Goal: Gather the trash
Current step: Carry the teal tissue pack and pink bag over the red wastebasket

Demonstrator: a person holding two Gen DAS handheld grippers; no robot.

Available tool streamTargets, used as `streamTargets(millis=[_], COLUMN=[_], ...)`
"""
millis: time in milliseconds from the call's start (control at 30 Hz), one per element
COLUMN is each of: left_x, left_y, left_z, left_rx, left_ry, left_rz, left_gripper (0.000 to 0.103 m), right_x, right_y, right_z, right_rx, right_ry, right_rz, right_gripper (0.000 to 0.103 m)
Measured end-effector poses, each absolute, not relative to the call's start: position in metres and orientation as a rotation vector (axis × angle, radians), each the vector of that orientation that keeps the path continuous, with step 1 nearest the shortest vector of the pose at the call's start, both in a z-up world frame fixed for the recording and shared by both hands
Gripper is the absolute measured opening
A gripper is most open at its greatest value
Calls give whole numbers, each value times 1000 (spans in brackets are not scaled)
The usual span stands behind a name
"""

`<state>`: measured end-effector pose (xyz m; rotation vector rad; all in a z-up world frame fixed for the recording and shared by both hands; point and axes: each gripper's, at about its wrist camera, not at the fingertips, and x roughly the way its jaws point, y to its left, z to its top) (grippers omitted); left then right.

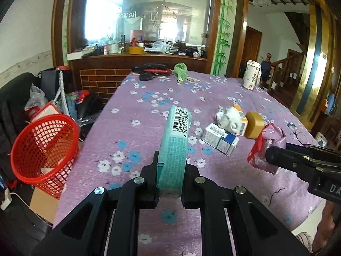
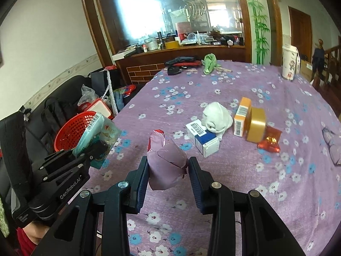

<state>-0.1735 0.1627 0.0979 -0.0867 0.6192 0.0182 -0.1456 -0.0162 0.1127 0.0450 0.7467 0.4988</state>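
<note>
Carrying a teal tissue pack [image 1: 173,147] clamped in our left gripper [image 1: 170,188] and a crumpled pink wrapper [image 2: 166,166] pinched by our right gripper [image 2: 168,173], we hover above the table [image 1: 213,89]. Since the red basket [image 1: 42,147] sits off its left edge, releasing early would likely drop either piece onto the floor.

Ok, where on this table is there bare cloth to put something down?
Bare tablecloth lies between the green cloth at the far end and the white tissue, and also near the left edge by the red basket. It is crowded around the boxes and the tape roll.
</note>
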Motion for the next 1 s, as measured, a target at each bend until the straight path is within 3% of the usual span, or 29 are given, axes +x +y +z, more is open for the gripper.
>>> streamTargets(millis=[1000], left_x=[-157], left_y=[182], left_z=[108], left_rx=[-29], left_ry=[549], left_rz=[190], left_gripper=[14], right_x=[-113], right_y=[10], right_z=[114], right_rx=[12], right_ry=[774], right_rz=[523], right_gripper=[40])
